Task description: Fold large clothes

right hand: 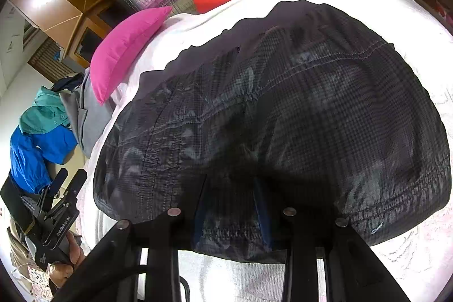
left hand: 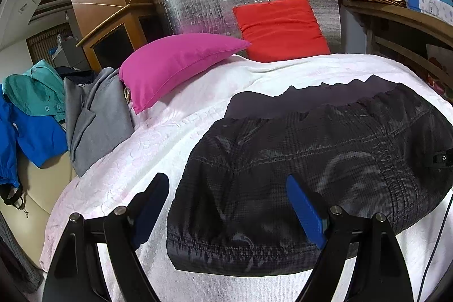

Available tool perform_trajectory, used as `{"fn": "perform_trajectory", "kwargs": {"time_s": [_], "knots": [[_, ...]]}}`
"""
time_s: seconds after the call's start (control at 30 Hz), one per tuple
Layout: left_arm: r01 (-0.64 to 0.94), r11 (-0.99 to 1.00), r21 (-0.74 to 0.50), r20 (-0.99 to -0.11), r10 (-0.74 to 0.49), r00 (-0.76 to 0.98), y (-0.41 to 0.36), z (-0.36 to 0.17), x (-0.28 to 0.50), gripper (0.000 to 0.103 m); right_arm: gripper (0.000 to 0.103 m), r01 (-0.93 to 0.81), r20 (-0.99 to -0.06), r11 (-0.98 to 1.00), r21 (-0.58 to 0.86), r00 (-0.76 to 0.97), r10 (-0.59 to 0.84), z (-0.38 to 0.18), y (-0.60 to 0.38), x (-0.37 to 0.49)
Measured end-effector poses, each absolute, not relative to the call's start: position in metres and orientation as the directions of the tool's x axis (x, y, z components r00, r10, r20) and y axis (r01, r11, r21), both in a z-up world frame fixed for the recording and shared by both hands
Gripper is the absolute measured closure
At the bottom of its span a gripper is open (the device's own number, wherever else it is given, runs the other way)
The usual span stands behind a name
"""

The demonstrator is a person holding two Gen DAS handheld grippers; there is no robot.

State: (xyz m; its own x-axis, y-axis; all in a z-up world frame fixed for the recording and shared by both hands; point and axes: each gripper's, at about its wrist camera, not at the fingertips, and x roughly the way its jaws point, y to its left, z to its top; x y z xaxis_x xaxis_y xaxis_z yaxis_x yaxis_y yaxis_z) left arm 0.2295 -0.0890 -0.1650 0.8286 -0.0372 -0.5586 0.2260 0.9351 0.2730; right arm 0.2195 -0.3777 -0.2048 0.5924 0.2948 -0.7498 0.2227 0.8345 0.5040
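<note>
Dark plaid jacket [right hand: 283, 115] lies folded on the white bedspread [left hand: 136, 160]: light, slick, limp. Right tongs [right hand: 232, 214] pinch its near elastic hem; left tongs [left hand: 226, 214] spread, straddling the hem's left corner.

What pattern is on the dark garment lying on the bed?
The dark garment has a fine grey-on-black plaid check, clearest in the right wrist view.

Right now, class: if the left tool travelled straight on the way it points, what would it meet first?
Probably the dark checked jacket on the white bedspread; the left tool points down at its near left edge. Depth is unclear.
</note>
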Motion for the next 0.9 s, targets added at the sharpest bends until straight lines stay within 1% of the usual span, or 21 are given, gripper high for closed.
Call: {"fn": "perform_trajectory", "kwargs": {"time_s": [0.9], "knots": [[0.227, 0.931, 0.286, -0.556, -0.032, 0.831, -0.0874, -0.166, 0.2293, 0.018, 0.067, 0.219, -0.752, 0.838, 0.499, 0.59, 0.294, -0.2065, -0.3765, 0.2204]]}}
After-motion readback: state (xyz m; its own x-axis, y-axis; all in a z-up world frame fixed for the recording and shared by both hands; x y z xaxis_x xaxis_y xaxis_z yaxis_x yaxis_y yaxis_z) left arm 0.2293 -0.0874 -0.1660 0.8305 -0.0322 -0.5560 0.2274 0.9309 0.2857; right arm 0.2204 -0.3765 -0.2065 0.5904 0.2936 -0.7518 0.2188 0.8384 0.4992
